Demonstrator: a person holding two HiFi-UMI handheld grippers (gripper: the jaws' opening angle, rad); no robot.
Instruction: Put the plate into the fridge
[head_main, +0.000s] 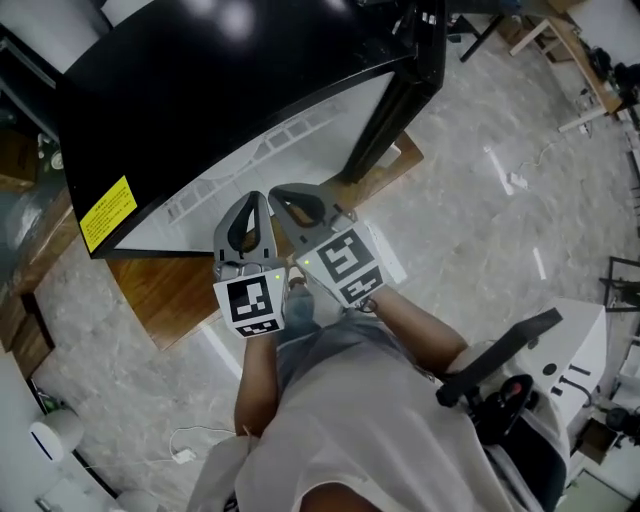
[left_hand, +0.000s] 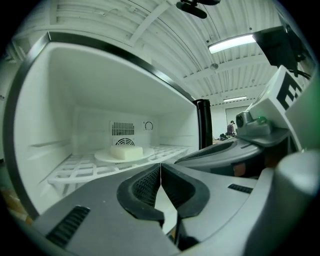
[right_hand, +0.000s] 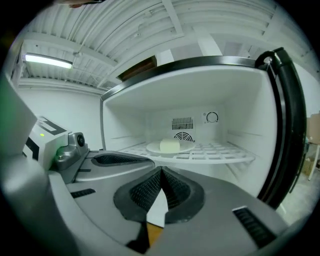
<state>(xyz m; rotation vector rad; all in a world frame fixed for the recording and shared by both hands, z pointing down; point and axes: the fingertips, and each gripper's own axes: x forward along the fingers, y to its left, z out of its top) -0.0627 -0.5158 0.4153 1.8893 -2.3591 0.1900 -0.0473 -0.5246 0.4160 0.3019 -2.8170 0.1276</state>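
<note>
A white plate (left_hand: 124, 156) (right_hand: 170, 148) carrying a pale block (left_hand: 126, 151) (right_hand: 169, 145) rests on the white wire shelf (left_hand: 85, 167) (right_hand: 220, 152) inside the open fridge. Both grippers hang outside the fridge, just in front of the opening, side by side. My left gripper (left_hand: 160, 166) (head_main: 250, 205) is shut, pads meeting, nothing between them. My right gripper (right_hand: 161, 171) (head_main: 285, 198) is shut and empty too. In the head view the black fridge top (head_main: 220, 90) hides the plate.
The fridge door (head_main: 410, 70) (right_hand: 287, 125) stands open at the right. The fridge sits on a wooden board (head_main: 170, 295) on a marble-patterned floor. A white machine with a black handle (head_main: 520, 370) stands at the right, behind me.
</note>
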